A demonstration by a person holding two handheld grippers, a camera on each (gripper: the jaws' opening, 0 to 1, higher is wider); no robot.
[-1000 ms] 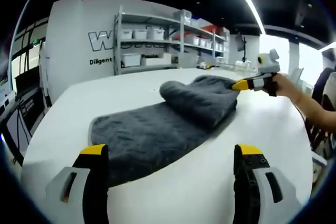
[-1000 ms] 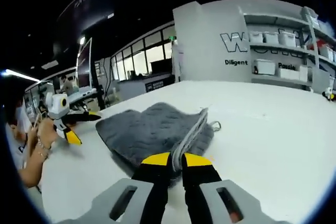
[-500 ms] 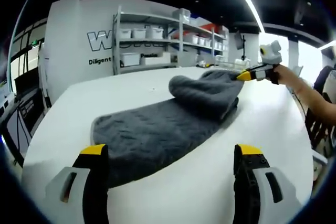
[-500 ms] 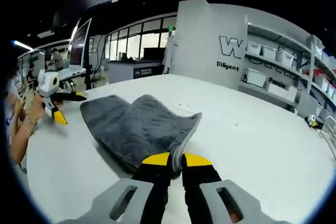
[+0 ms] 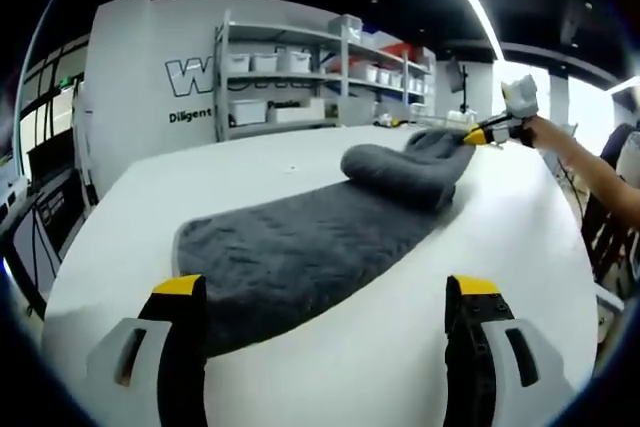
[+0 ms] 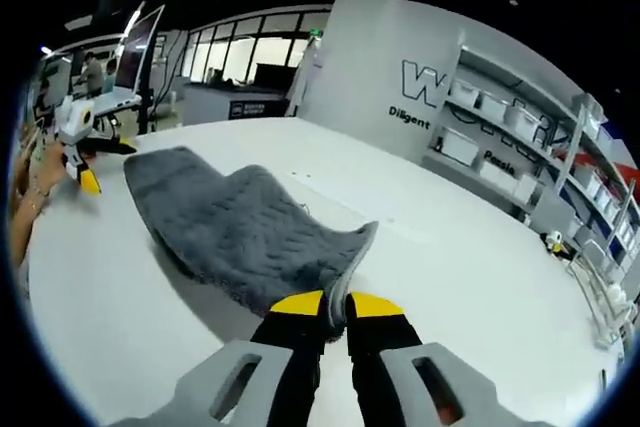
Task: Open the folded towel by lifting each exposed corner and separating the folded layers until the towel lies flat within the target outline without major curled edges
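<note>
The grey towel (image 5: 300,252) lies on the white counter (image 5: 520,247), its near part already spread in a single layer, while the far end is lifted and curls back over itself. The right hand-held gripper (image 6: 336,305) is clamped on that far corner, holding it above the counter. The left hand-held gripper (image 5: 325,292) hovers with jaws wide apart by the near edge, holding nothing. The unfolding looks well advanced; laying the raised end flat remains. No target outline can be made out.
</note>
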